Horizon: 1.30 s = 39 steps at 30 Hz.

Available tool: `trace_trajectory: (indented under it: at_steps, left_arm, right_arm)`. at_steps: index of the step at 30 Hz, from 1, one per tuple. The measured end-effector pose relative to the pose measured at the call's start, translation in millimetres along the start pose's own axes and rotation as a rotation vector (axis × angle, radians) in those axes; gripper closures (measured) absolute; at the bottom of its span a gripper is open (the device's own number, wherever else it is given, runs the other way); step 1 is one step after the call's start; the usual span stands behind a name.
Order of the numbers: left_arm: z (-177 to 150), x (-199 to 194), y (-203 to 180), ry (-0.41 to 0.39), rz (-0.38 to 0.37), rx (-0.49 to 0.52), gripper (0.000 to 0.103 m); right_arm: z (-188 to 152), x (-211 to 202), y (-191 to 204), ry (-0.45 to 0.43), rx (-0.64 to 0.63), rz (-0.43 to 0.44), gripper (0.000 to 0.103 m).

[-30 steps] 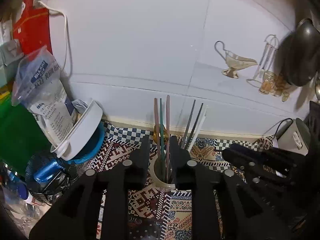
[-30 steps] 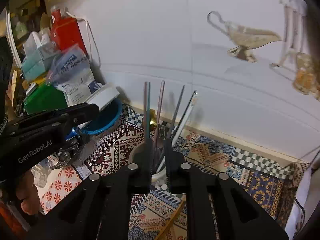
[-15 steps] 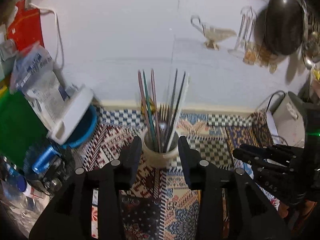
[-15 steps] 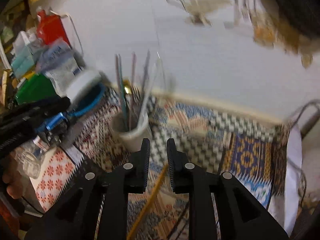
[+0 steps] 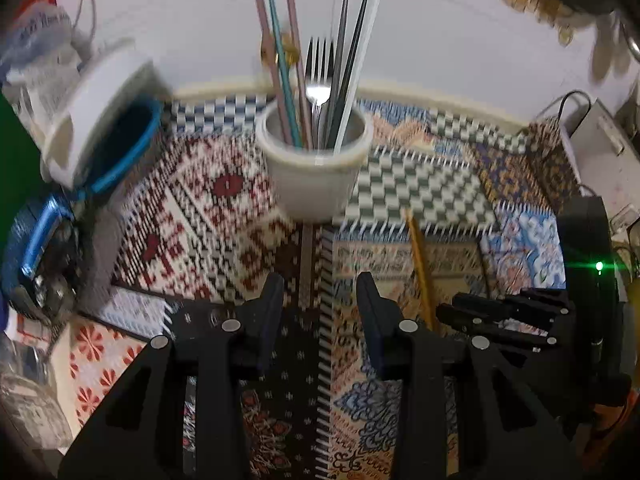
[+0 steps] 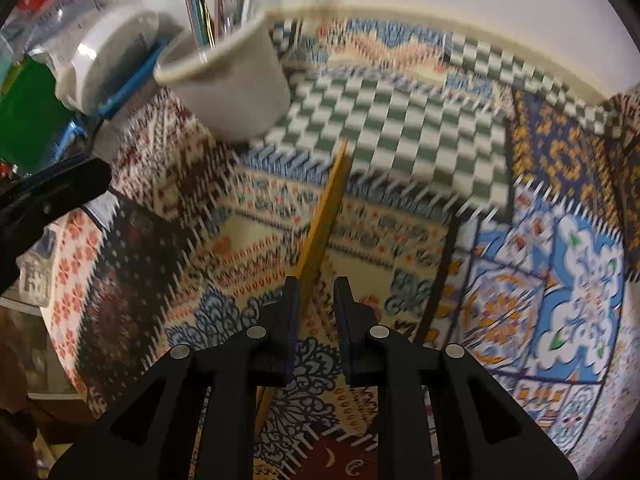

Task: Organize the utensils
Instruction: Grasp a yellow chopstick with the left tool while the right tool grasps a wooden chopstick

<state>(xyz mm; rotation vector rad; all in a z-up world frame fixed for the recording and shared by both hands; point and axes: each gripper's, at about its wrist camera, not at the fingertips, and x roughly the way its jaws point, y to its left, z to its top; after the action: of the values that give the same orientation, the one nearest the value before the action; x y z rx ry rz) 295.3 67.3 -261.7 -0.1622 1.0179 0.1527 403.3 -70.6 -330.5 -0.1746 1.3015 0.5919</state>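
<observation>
A white cup stands on the patterned mat near the back wall and holds several chopsticks and a fork. It also shows in the right wrist view at the upper left. A yellow chopstick lies on the mat in front of the cup; it also shows in the left wrist view. My left gripper is open and empty, well in front of the cup. My right gripper has its jaws narrowly apart, empty, just above the near part of the yellow chopstick.
A white lidded container in a blue bowl sits left of the cup, with green and blue clutter beyond it. A white box with a cable stands at the right. The mat covers the counter up to the white wall.
Both grippers have pulled back and down from the cup. The left jaws opened wider. The right gripper now points down at the yellow chopstick on the mat.
</observation>
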Motion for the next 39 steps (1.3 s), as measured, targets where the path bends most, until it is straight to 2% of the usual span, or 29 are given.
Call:
trace_trajectory:
  at_steps: [9,17,25,31,39]
  left_arm:
    - [-24,24,1,0.083,-0.012,-0.017,0.066]
    - [-27,32,-11,0.107,-0.027,0.004,0.066]
    - [-29,41,-26,0.137,-0.065,0.033,0.066]
    - [-30,46,-43,0.157,-0.105,0.057,0.066]
    - [-28,56,-60,0.183,-0.135,0.075,0.066]
  right_arm:
    - [2,4,-3,-0.018,0.012,0.006,0.087]
    - [6,7,-11,-0.045,0.046,0.012,0.091]
    - [4,5,-14,-0.057,0.04,-0.029,0.096]
    - [-7,-9,-50,-0.054,0.073,-0.059,0.096]
    - [-5,-20,-97,-0.037,0.188,-0.026,0.096]
